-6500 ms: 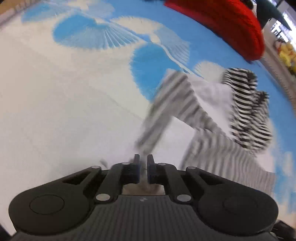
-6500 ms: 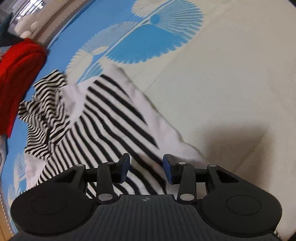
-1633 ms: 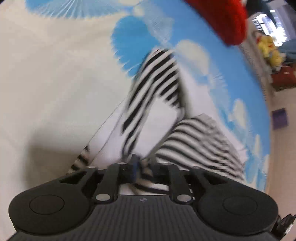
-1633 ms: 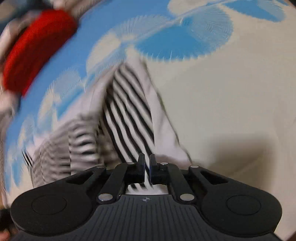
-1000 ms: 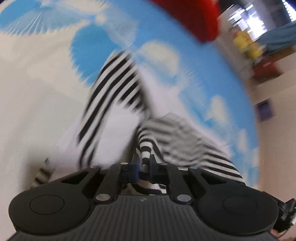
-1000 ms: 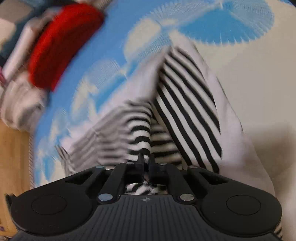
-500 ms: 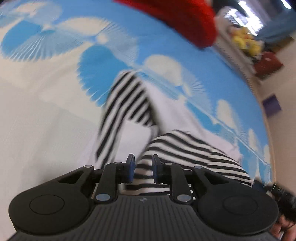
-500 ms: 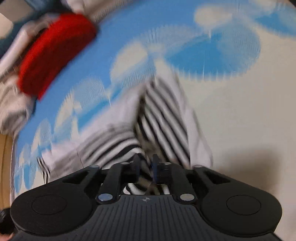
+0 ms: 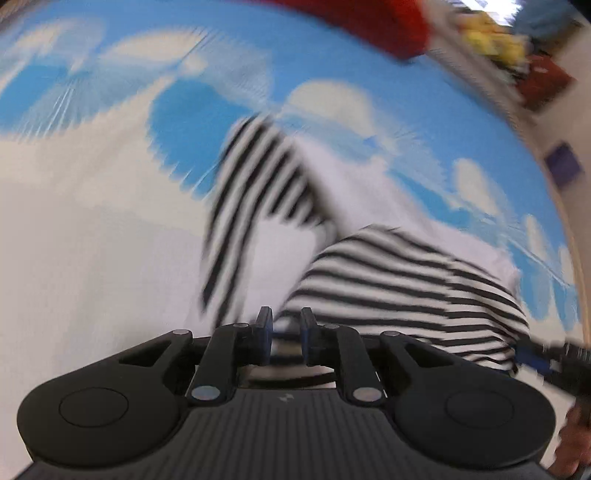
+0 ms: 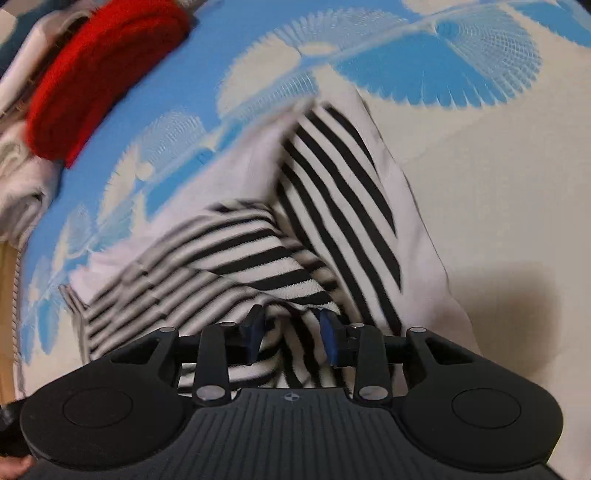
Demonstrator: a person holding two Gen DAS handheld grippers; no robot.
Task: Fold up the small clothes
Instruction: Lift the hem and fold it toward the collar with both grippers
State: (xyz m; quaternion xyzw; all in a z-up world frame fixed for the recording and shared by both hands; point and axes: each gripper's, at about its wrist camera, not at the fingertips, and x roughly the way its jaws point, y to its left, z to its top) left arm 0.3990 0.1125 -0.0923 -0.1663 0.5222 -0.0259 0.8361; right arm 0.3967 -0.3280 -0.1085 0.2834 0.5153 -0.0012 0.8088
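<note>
A black-and-white striped garment (image 9: 399,280) lies on a blue and white patterned bedsheet (image 9: 92,240), with one part folded over the rest. It also shows in the right wrist view (image 10: 266,254). My left gripper (image 9: 285,334) is open just above the near fold, jaws a little apart, nothing between them. My right gripper (image 10: 291,332) is open wider, right over the garment's near edge, holding nothing. The left view is blurred.
A red knitted item (image 10: 99,70) lies at the far side of the bed, also in the left wrist view (image 9: 373,22). White cloth (image 10: 22,177) is piled at the far left. Plain white sheet (image 10: 498,206) spreads to the right.
Both grippers held the striped garment, carried a part over the rest and let go. Their jaws have opened, the right wider, and both have drawn back slightly.
</note>
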